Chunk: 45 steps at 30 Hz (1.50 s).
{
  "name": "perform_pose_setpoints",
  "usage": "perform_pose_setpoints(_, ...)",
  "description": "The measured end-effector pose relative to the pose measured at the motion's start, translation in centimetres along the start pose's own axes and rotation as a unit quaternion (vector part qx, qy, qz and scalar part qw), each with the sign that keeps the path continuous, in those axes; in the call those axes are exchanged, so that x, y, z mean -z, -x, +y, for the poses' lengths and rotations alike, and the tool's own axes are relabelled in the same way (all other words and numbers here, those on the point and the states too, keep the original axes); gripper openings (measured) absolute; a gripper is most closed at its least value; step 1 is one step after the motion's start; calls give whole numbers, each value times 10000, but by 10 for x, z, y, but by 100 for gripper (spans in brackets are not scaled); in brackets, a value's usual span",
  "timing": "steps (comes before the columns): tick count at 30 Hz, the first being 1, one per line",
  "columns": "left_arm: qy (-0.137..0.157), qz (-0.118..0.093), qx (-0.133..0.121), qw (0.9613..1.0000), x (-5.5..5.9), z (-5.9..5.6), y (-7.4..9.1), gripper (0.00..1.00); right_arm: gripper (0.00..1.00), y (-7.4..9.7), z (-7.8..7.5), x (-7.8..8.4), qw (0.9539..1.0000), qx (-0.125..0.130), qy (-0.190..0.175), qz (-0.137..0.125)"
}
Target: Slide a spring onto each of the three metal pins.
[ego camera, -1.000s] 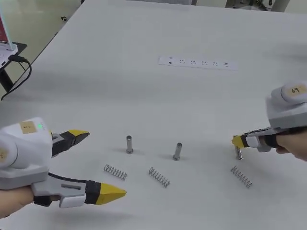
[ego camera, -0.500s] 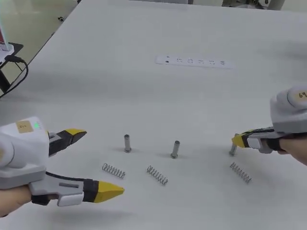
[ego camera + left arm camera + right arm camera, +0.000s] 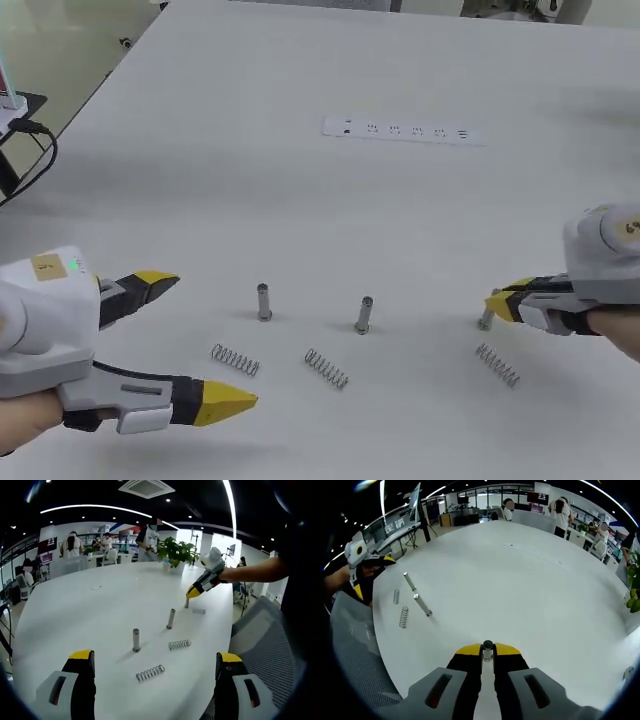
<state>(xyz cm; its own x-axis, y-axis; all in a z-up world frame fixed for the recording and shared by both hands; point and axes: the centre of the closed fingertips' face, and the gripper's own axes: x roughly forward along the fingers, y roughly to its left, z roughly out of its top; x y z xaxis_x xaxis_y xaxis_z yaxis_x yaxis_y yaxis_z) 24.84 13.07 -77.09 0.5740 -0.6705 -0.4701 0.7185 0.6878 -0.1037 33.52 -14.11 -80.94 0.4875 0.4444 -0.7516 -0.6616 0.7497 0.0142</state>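
Three short metal pins stand in a row on the white table: the left pin, the middle pin and the right pin. A spring lies in front of each: the left spring, the middle spring and the right spring. My right gripper is shut on the right pin's top, which leans slightly. My left gripper hovers open at the near left, nothing between its fingers. Ahead of it are the left pin and left spring.
A white power strip lies farther back on the table. The table's left edge, with a black cable beyond it, runs along the far left. Office desks, people and a plant fill the background.
My right gripper stays shut on the right pin and has sunk slightly toward me, leaning the pin. The left gripper has hardly moved. The head camera shifted a little.
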Motion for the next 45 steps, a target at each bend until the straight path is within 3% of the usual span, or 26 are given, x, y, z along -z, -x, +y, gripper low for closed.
perform_pose_setpoints(19,-12,-21,24,10000,-1,-2,0,98,6,2,2,5,9995,-48,269,124)
perform_pose_setpoints(35,5,-61,6,10000,-2,0,0,98,19,4,3,4,9994,-20,326,68)
perform_pose_setpoints(45,-13,-54,25,10000,-3,0,-1,98,34,7,6,3,9994,-7,336,-52)
